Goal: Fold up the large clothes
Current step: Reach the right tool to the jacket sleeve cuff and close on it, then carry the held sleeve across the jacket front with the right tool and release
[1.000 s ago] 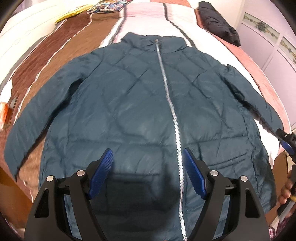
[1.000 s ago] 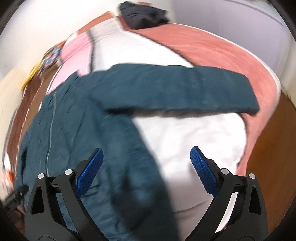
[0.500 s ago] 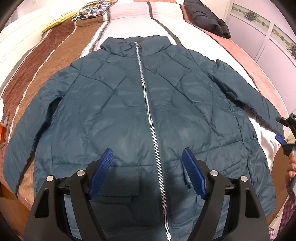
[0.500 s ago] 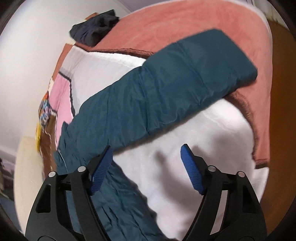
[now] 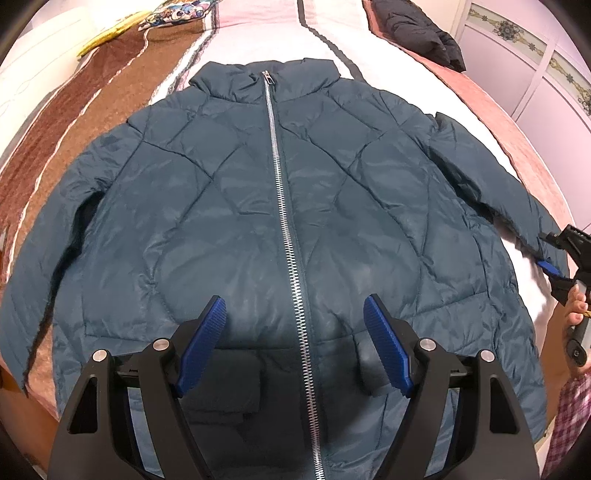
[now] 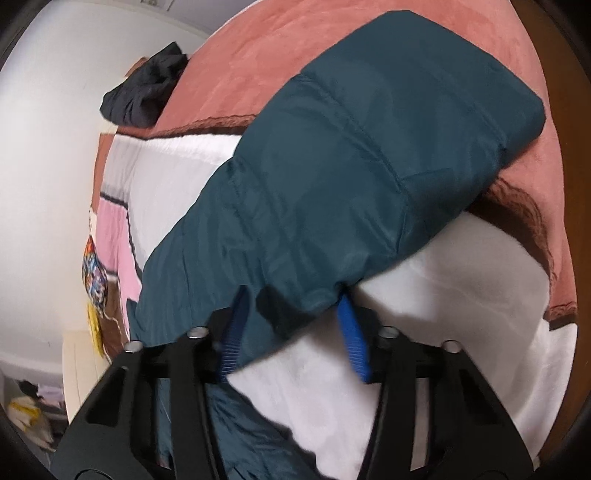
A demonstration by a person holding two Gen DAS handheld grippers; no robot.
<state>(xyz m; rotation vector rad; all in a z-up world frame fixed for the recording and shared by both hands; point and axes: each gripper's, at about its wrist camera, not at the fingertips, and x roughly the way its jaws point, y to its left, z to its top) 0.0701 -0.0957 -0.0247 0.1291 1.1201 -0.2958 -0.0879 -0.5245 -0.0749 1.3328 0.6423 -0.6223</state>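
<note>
Bed with a striped cover in brown, white, pink and salmon bands; pale panelled doors behind its right edge.

Item 1: teal quilted jacket, laid flat front-up across the bed, silver zipper closed to the collar, collar toward the head of the bed, hem at the foot edge. In the left wrist view it now sits more centred than a second ago, the zipper running nearly straight up the frame instead of slanting.

Item 2: black garment, bundled near the bed's far right corner, well apart from the jacket.

Item 3: patterned pillow at the far left corner.

Item 4: left tongs, spread wide, holding nothing, hovering above the jacket's lower front, one blue pad on each side of the zipper.

Item 5: right tongs, at the bed's right edge, a person's hand on the handle. A second ago they stood wide above the bare white cover; the jaws have just been closing, and the jacket's right sleeve near its cuff is now bunched between the blue pads, gripped.
</note>
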